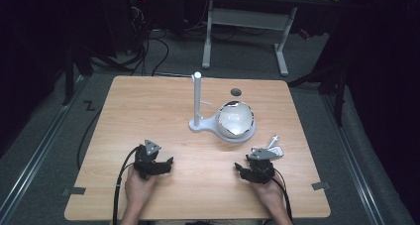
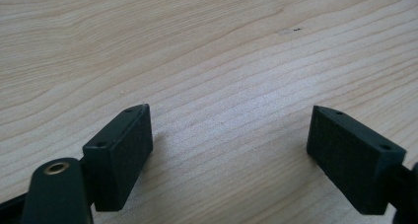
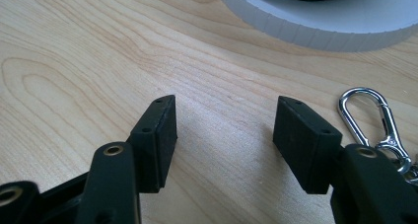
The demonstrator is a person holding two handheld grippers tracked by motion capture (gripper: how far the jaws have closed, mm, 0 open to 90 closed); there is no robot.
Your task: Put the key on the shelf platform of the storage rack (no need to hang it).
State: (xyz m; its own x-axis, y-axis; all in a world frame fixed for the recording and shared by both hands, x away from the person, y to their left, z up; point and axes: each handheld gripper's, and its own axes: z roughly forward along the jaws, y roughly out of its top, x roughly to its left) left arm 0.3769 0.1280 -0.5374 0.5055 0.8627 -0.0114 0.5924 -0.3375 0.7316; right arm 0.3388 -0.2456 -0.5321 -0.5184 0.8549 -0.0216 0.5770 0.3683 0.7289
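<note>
Lying flat on the table (image 1: pixel 163 93), the key ring with its silver carabiner (image 3: pixel 370 119) is found just beside the right-hand jaw of the right gripper (image 3: pixel 224 135), outside the gap and not touched by either pad. In the high view the same keys (image 1: pixel 271 146) are seen just ahead of that gripper (image 1: pixel 251 168), between it and the white stand base (image 3: pixel 320 21). The jaws of the right gripper are spread apart with only bare wood between them; nothing is held. The stand base, carrying a bowl (image 1: pixel 235 118) and joined to an upright post with a peg (image 1: pixel 197 98), is seen beyond the jaw tips and well apart from them.

The left gripper (image 2: pixel 229 145) is likewise released, jaws wide, bare tabletop in the gap and nothing near them.

Judged step: approach to the keys, grasp not yet made.

Risks noted: the carabiner is thin and flat on the wood, so it could be pushed away rather than caught if the jaws are closed from the present offset. A pad closed on the loop's edge alone could let it slip or swing. Keys trailing behind the carabiner could be dragged against the stand base during a lift.
</note>
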